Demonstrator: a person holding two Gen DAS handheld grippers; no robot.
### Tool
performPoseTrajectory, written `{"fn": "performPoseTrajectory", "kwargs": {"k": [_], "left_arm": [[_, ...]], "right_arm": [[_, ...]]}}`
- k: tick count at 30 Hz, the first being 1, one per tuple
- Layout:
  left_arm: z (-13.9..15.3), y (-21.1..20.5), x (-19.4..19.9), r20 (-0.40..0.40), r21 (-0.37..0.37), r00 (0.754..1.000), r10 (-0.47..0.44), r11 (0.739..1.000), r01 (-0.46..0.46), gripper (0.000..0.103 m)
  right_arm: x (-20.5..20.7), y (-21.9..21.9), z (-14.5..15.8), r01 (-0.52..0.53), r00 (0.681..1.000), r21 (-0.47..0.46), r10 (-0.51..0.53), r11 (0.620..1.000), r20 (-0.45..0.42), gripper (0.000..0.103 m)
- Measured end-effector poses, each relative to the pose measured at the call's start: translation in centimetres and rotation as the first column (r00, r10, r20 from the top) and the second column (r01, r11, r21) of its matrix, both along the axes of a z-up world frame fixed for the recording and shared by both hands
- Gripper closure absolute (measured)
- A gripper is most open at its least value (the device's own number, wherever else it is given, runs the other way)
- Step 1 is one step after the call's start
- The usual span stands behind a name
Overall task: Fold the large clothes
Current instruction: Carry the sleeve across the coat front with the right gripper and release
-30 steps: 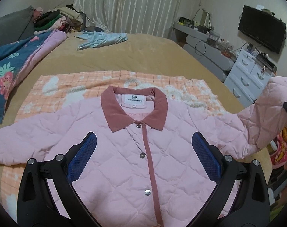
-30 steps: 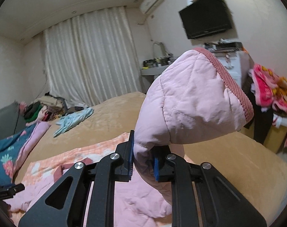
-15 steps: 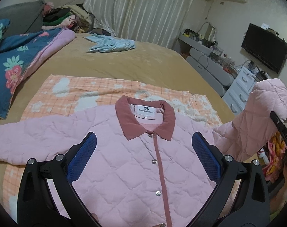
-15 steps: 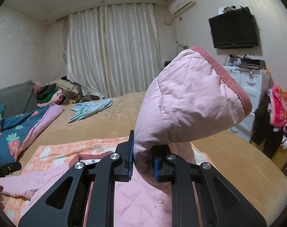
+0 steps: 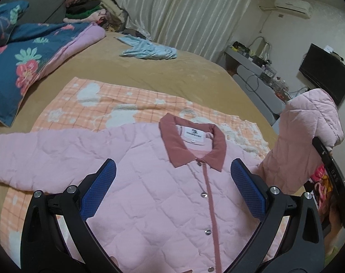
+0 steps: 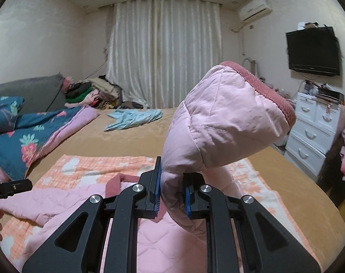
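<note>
Two grippers work over a pink quilted jacket [image 5: 163, 204] spread front-up on a bed. At the right gripper [image 6: 171, 193], blue pads are clamped together on a sleeve [image 6: 218, 122] near its ribbed, darker-pink cuff [image 6: 265, 91], holding that sleeve lifted clear of the bed while the cuff end flops over to the right. At the left gripper [image 5: 172, 188], the jaws stand wide apart above the jacket's chest, with nothing between the blue pads [image 5: 99, 191].

The jacket lies buttoned, a row of snaps [image 5: 204, 194] running down a dusty-rose placket below a collar [image 5: 190, 143] of the same colour. A white label [image 5: 194, 134] inside the neck bears a small dark logo and a line of print too small to read. The other sleeve [image 5: 42, 152] stretches flat toward the left.

Under the jacket sits an orange-checked blanket [image 5: 99, 100] with white patches, itself on a tan bedspread [image 5: 149, 72]. A crumpled light-blue garment [image 5: 147, 51] lies farther up the bed, and a dark-blue floral quilt [image 5: 22, 59] with a lilac lining is bunched along the left side. Pale curtains [image 6: 163, 52] cover the far wall beside a heap of clothes [image 6: 90, 93]; an air conditioner [image 6: 254, 8] and a dark television [image 6: 313, 50] hang on the right wall above a white chest of drawers [image 6: 313, 127].
</note>
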State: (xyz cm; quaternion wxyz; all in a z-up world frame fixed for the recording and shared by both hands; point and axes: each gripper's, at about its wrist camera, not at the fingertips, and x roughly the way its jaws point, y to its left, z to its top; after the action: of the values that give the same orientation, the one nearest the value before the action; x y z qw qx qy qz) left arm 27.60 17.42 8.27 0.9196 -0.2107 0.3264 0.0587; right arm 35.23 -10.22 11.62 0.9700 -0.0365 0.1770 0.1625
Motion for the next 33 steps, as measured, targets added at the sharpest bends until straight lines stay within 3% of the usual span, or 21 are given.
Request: {"fn": "performPoseTrajectory", "kwargs": {"k": [12,23,29,32,33], "left_arm": [[-1.6,3.1,-0.5,0.017,-0.096,1.0,0.003,0.995,-0.002,0.008],[-3.6,3.6,-0.4,-0.004,-0.149,1.0,-0.01,0.989,0.009,0.008],[-5.5,3.7,-0.3,-0.016,-0.243,0.999,-0.041,0.969,0.036,0.008],[-6.6,3.7,-0.1,-0.038,-0.291,0.998,-0.04,0.956,0.028,0.008],[-6.9,3.6,-0.1,-0.046,-0.3,0.998,-0.041,0.954,0.025,0.008]], "right_arm": [[1.0,7.4,-5.5,-0.106,0.991,-0.075,0.099,0.992,-0.087,0.088],[1.7,12.4,-13.6,-0.18,0.951,-0.109,0.144,0.978,-0.272,0.084],[0.7,14.7,-16.1,-0.257,0.916,-0.108,0.206,0.96,-0.344,0.072],[0.0,15.3,-16.5,-0.31,0.894,-0.092,0.257,0.946,-0.367,0.06],[-0.4,15.3,-16.5,-0.335,0.882,-0.073,0.285,0.94,-0.374,0.05]]}}
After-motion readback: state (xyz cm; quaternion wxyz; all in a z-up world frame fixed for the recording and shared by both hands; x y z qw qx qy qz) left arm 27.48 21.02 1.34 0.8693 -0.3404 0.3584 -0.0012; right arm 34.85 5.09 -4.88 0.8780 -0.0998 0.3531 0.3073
